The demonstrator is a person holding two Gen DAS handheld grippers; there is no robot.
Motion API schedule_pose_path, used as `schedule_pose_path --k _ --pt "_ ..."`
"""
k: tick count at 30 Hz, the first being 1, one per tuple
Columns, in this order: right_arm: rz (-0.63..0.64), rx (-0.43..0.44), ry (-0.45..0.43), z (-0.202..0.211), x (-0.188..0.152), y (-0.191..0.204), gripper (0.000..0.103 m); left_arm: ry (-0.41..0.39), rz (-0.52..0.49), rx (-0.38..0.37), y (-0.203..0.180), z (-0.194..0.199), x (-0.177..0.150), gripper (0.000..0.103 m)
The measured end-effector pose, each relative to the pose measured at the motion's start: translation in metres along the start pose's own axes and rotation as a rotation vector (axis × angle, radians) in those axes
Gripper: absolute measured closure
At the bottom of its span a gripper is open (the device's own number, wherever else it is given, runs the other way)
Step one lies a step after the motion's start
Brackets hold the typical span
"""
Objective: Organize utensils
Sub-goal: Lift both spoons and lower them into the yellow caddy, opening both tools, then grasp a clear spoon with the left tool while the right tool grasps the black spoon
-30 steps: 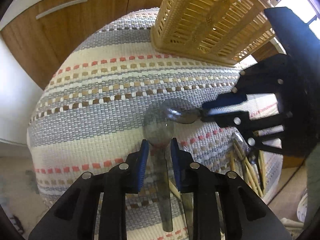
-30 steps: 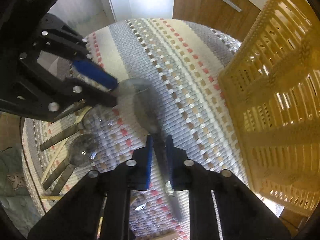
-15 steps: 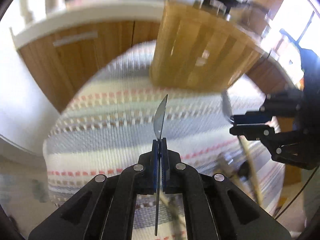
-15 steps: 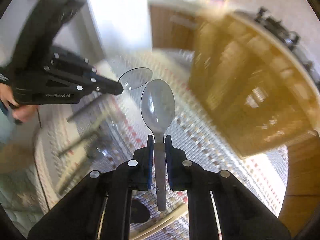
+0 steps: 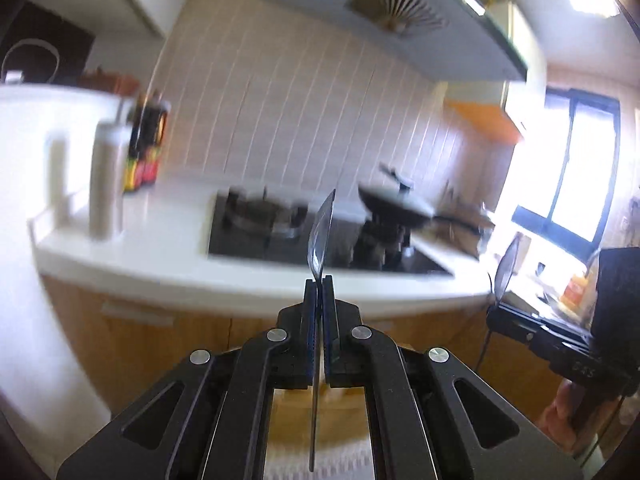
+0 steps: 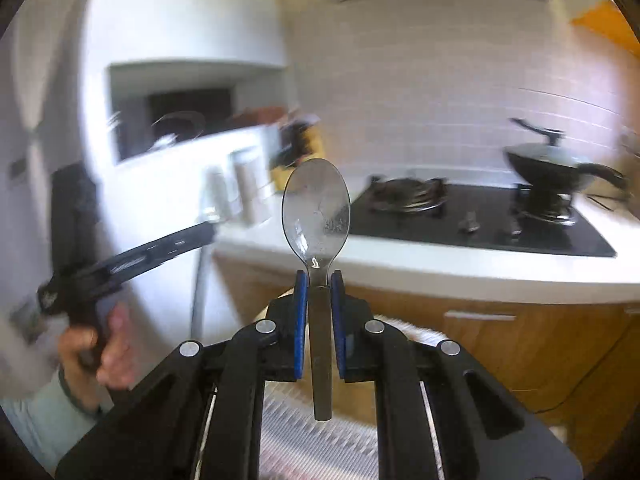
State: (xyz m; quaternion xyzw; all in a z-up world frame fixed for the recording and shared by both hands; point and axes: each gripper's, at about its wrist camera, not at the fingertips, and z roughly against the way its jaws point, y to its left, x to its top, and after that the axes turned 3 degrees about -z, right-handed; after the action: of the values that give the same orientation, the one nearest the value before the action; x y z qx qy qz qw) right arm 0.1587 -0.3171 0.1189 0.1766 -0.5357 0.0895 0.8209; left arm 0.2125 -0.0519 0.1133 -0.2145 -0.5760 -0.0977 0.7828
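Note:
My left gripper (image 5: 319,280) is shut on a clear plastic spoon (image 5: 322,236), held edge-on with its bowl up and its handle running back between the fingers. My right gripper (image 6: 319,274) is shut on a second clear plastic spoon (image 6: 316,208), its bowl facing the camera, upright. Both are lifted high and point at the kitchen counter. In the left wrist view the right gripper (image 5: 500,312) stands at the right with its spoon bowl above it. In the right wrist view the left gripper (image 6: 208,228) shows blurred at the left, held by a hand (image 6: 100,344). The yellow basket is out of view.
A white counter (image 5: 160,256) with a black gas hob (image 6: 480,220) and a black pan (image 6: 560,168) lies ahead. Bottles (image 5: 146,140) and white containers (image 5: 106,176) stand at the left. Wooden cabinet doors (image 6: 500,340) sit below. A strip of the striped cloth (image 6: 320,448) shows under the fingers.
Both grippers closed on spoons lying on the striped cloth, then rose and tilted up to about level. The cloth and basket dropped out of view; the counter and hob came in.

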Motion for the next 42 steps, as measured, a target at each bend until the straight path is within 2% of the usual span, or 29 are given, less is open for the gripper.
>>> schedule_pose_path --k 4,10,13,19,21,24,26,31,32,33,35,38,42 --pt "-0.039 -0.115 -0.040 -0.039 -0.014 -0.028 0.093 -0.071 0.003 0.032 -0.003 -0.025 0.003 0.102" --pt "-0.083 -0.154 -0.040 -0.083 -0.022 -0.059 0.093 -0.062 0.014 0.063 0.007 -0.067 -0.014 0.102" --pt "-0.077 -0.165 -0.042 -0.094 -0.029 -0.061 0.093 -0.038 0.007 0.073 0.013 -0.080 -0.025 0.102" --pt "-0.036 -0.184 -0.043 -0.085 -0.036 -0.042 0.093 -0.021 -0.010 0.049 0.023 -0.088 -0.039 0.102" --pt "-0.040 -0.166 -0.032 -0.083 -0.040 -0.042 0.092 -0.012 -0.023 0.042 0.022 -0.087 -0.040 0.101" --pt "-0.036 -0.159 -0.015 -0.081 -0.045 -0.037 0.090 0.002 -0.032 0.024 0.022 -0.080 -0.044 0.097" --pt "-0.027 -0.153 -0.003 -0.078 -0.048 -0.032 0.085 0.012 -0.028 0.015 0.022 -0.072 -0.044 0.072" --pt "-0.027 -0.126 0.028 -0.061 -0.053 -0.020 0.072 0.024 -0.027 -0.026 0.021 -0.040 -0.042 0.059" --pt "-0.031 -0.120 0.031 -0.057 -0.053 -0.018 0.067 0.029 -0.020 -0.039 0.022 -0.030 -0.041 0.055" --pt "-0.037 -0.115 0.031 -0.049 -0.053 -0.015 0.056 0.038 -0.011 -0.052 0.023 -0.021 -0.040 0.053" --pt "-0.039 -0.111 0.024 -0.035 -0.054 -0.008 0.047 0.070 0.011 -0.066 0.025 -0.006 -0.037 0.049" --pt "-0.019 -0.116 0.047 -0.014 -0.055 0.006 0.047 0.141 0.050 -0.074 0.030 0.017 -0.036 0.049" --pt "-0.032 -0.133 0.138 0.009 -0.063 0.021 0.047 0.244 0.091 -0.054 0.037 0.044 -0.045 0.049"
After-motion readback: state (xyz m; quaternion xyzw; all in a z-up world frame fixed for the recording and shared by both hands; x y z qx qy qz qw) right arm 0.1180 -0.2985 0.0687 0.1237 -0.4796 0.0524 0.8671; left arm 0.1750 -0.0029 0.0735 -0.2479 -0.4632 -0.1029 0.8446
